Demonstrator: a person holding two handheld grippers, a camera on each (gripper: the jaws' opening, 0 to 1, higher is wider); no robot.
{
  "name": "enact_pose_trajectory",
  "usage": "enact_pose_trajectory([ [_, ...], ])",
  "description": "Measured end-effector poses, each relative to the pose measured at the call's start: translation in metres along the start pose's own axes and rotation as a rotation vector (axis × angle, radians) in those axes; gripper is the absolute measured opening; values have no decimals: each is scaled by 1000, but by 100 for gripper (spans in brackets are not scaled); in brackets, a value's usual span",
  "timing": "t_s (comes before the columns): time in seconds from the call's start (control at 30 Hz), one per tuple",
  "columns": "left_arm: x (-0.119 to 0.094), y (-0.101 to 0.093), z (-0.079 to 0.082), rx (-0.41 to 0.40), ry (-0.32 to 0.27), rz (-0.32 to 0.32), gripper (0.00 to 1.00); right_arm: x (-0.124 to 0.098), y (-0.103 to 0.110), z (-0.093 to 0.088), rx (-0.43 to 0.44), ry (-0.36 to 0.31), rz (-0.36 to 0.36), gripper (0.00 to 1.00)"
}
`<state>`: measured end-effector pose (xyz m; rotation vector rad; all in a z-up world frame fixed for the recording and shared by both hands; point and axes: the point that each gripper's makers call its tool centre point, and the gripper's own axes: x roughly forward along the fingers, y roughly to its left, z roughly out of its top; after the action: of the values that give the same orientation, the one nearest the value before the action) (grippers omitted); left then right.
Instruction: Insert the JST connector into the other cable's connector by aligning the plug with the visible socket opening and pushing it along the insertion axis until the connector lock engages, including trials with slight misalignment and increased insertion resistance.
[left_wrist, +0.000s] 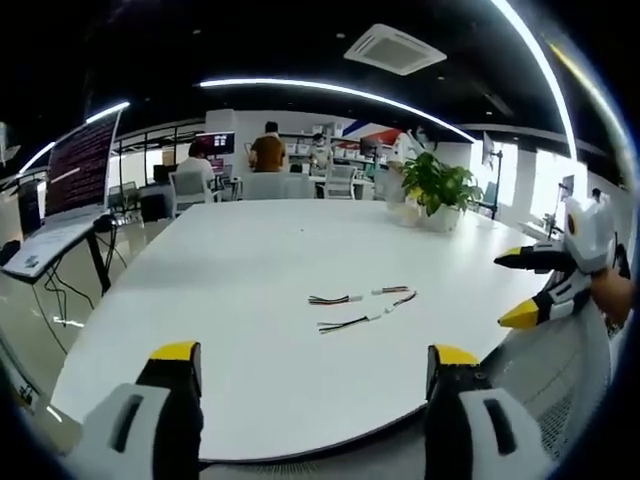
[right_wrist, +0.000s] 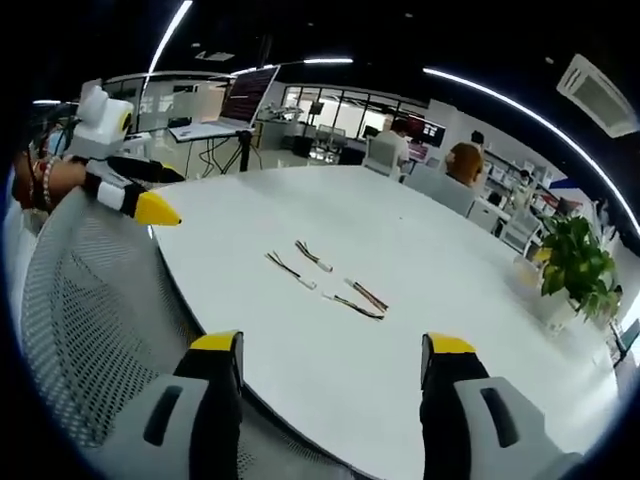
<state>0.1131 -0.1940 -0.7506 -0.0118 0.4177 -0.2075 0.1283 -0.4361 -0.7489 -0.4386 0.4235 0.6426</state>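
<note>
— White tabletop (left_wrist: 250, 300), round and broad, lies ahead of my left gripper (left_wrist: 312, 372), whose yellow-tipped jaws stand wide apart with nothing between them. What step would you call this?

— The approach, by my reading. The two short cables (left_wrist: 362, 305) lie loose on the table beyond your jaws, a little right of centre, their connectors near each other but, as far as I can tell, not mated. Nothing has been picked up.

— My right gripper (right_wrist: 330, 370) is the same: jaws spread, empty, held over the mesh back of a chair (right_wrist: 100, 320) at the table's edge. From it the cables (right_wrist: 325, 280) sit ahead, between the jaw tips and further on.

— And each tool shows in the other's view: the right gripper (left_wrist: 540, 290) comes in at the right of the left gripper view, tips apart.

— What does the next move call for?

— Judging from this, bring both tools forward and down, and close each on one cable just behind its connector housing, so plug and socket can be turned to face one another. Which end is the plug is too small to tell.

— Any writing?

— A monitor (left_wrist: 82, 165) far to the left of your left gripper shows lines of text, unreadable. No brand or label can be made out on the cables or tools.
</note>
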Motion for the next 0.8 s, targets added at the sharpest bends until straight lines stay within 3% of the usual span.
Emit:
enact_pose_trajectory([
  [0.07, 1, 1, 1, 3, 3, 3, 92, 1, -2, -1, 9, 13, 12, 76],
  [0.13, -1, 11, 2, 72, 17, 35, 92, 0, -5, -3, 18, 27, 19, 77],
  [0.2, 1, 13, 11, 69, 0, 29, 95, -2, -13, -1, 25, 21, 9, 77],
  [0.27, 5, 12, 22, 47, -24, 5, 98, -5, -23, 5, 37, -7, -8, 78],
  [0.33, 12, 7, 31, -7, -34, -59, 99, -10, -39, 13, 49, -41, -38, 79],
  [0.43, 16, 14, 39, -7, -27, -61, 99, -15, -53, 18, 72, -54, -45, 73],
  [0.57, 19, 27, 43, 21, 8, -69, 99, -27, -80, 40, 216, -158, -71, 72],
  [0.67, 22, 39, 48, 28, 17, -55, 99, -33, -97, 47, 189, -170, -88, 76],
  [0.7, 23, 42, 49, 25, 27, -71, 99, -34, -107, 47, 174, -154, -124, 77],
  [0.8, 27, 47, 49, -85, 74, -102, 99, -36, -124, 52, 146, -147, -162, 78],
])
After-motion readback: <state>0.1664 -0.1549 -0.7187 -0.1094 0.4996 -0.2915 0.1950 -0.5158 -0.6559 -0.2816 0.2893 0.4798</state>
